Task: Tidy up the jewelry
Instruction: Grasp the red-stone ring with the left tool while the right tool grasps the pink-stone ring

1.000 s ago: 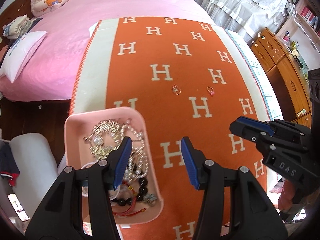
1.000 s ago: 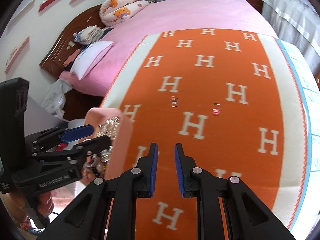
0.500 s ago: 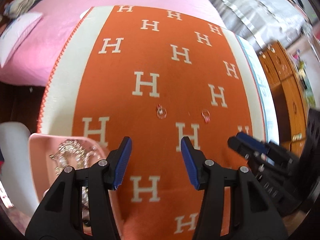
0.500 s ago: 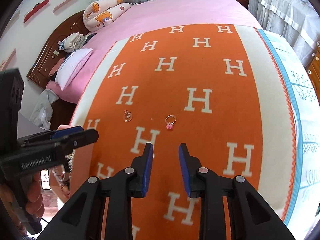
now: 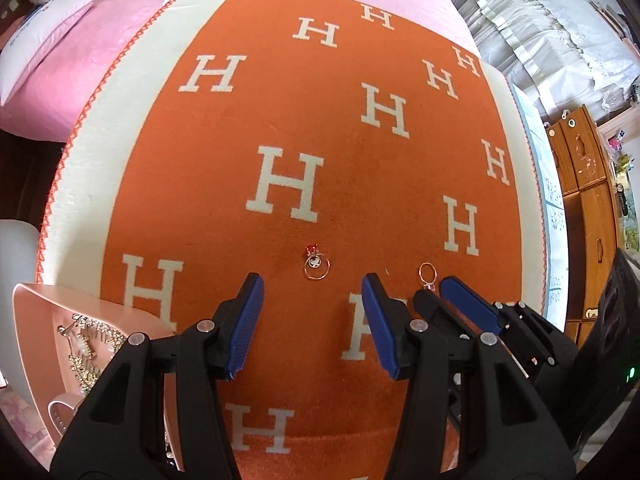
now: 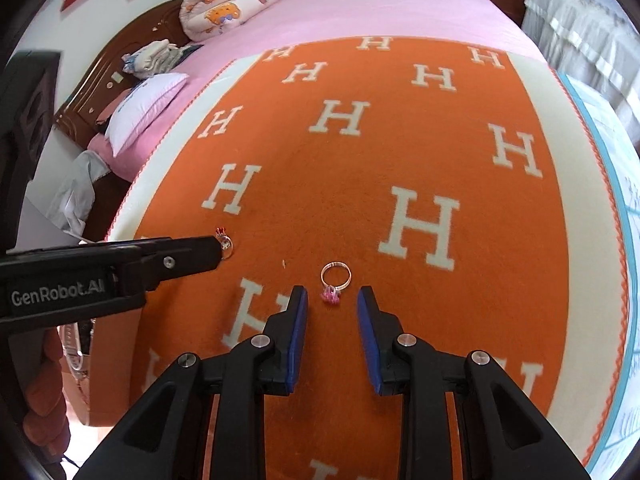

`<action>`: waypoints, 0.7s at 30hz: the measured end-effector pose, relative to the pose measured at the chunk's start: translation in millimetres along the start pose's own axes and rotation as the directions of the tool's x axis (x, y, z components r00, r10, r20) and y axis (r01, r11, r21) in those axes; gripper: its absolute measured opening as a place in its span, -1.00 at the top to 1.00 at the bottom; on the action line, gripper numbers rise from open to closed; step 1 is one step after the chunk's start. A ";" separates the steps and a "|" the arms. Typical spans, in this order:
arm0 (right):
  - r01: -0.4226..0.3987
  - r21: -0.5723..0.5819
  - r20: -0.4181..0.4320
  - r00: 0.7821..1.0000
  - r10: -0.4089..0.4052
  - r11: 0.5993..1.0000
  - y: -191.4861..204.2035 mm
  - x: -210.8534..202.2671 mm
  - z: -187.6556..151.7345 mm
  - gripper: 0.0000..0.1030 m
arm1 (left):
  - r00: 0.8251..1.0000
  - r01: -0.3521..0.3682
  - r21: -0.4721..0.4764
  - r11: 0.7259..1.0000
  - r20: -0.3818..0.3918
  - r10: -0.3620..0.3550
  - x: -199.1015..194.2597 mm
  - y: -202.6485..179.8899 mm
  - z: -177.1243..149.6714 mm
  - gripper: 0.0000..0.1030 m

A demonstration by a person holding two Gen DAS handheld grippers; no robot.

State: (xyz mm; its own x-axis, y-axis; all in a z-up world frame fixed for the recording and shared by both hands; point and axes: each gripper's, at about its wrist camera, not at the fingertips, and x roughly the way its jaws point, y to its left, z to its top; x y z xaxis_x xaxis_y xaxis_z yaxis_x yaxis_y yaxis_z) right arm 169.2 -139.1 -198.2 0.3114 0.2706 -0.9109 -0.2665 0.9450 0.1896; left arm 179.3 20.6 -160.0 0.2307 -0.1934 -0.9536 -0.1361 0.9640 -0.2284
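Note:
Two rings lie on the orange blanket (image 5: pixel 344 184). A ring with a red-and-silver charm (image 5: pixel 316 266) lies just ahead of my open left gripper (image 5: pixel 310 296); it also shows in the right wrist view (image 6: pixel 226 242), partly behind the left gripper's finger (image 6: pixel 180 254). A ring with a pink stone (image 6: pixel 335 280) lies just ahead of my open right gripper (image 6: pixel 331 308); it also shows in the left wrist view (image 5: pixel 428 274). A pink tray (image 5: pixel 36 304) holding several necklaces and bracelets sits at the lower left.
The blanket with white H letters covers a pink bed (image 6: pixel 360 8). Pillows (image 6: pixel 144 108) and a headboard (image 6: pixel 112 80) are at the far left. Wooden drawers (image 5: pixel 588 184) stand to the right of the bed.
Both grippers have moved forward and down toward the two rings. The right gripper has opened wider. The tray has slid to the lower left of the left wrist view.

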 end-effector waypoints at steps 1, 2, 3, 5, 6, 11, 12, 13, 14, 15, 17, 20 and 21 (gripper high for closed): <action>0.009 -0.025 0.009 1.000 -0.009 1.000 2.9 1.8 -0.4 0.48 | 1.000 -0.002 0.000 1.000 -0.001 0.002 1.7 -0.4 0.5 0.07; 0.021 -0.053 0.021 1.000 -0.020 0.998 6.6 4.2 0.2 0.48 | 1.000 -0.002 -0.001 1.000 -0.002 0.002 2.8 -0.2 1.2 0.07; 0.027 -0.067 0.027 0.999 -0.026 0.997 8.2 4.1 -0.3 0.48 | 1.000 -0.004 -0.004 1.000 -0.002 0.004 4.0 -0.1 1.7 0.07; 0.047 -0.102 0.044 0.998 -0.042 0.994 13.3 6.2 -0.3 0.49 | 1.000 -0.004 -0.010 1.000 -0.002 0.004 5.6 0.4 2.8 0.07; 0.063 -0.127 0.056 0.997 -0.056 0.990 17.0 7.6 -0.7 0.54 | 1.000 -0.005 -0.014 1.000 -0.003 0.005 6.8 0.8 3.4 0.07; 0.121 -0.214 0.100 0.990 -0.101 0.969 25.1 9.0 -5.5 0.69 | 1.000 -0.014 -0.022 1.000 -0.002 0.014 13.4 -0.9 6.6 0.07; 0.123 -0.221 0.105 0.989 -0.102 0.967 25.0 8.6 -6.7 0.69 | 1.000 -0.018 -0.021 1.000 -0.002 0.018 15.0 -1.7 7.4 0.07; 0.126 -0.227 0.108 0.989 -0.104 0.966 24.9 8.8 -7.1 0.69 | 1.000 -0.022 -0.021 1.000 -0.002 0.022 16.1 -2.2 7.5 0.07; 0.126 -0.227 0.108 0.989 -0.103 0.966 23.6 7.4 -8.2 0.69 | 1.000 -0.025 -0.021 0.999 0.000 0.025 16.8 -2.9 7.8 0.07; 0.119 -0.218 0.106 0.990 -0.097 0.969 21.1 6.0 -8.6 0.70 | 1.000 -0.026 -0.022 0.999 0.003 0.027 17.4 -3.7 8.2 0.07; 0.109 -0.201 0.104 0.990 -0.090 0.973 16.4 3.4 -8.7 0.70 | 1.000 -0.030 -0.022 0.999 0.010 0.030 19.7 -7.5 10.0 0.10; 0.093 -0.166 0.104 0.992 -0.077 0.982 8.1 -0.9 -7.3 0.70 | 0.999 -0.045 -0.014 0.999 0.016 0.045 21.9 -12.8 11.9 0.24; 0.089 -0.156 0.104 0.992 -0.073 0.984 5.2 -2.7 -7.3 0.70 | 0.999 -0.049 -0.012 0.999 0.018 0.049 23.1 -15.3 13.2 0.31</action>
State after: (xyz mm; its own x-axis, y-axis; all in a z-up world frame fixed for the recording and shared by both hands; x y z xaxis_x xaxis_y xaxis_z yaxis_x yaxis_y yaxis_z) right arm 160.3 -136.2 -197.4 0.4235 0.2185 -0.8791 -0.3767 0.9251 0.0485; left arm 199.5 3.8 -176.0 0.2411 -0.1424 -0.9600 -0.1585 0.9701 -0.1837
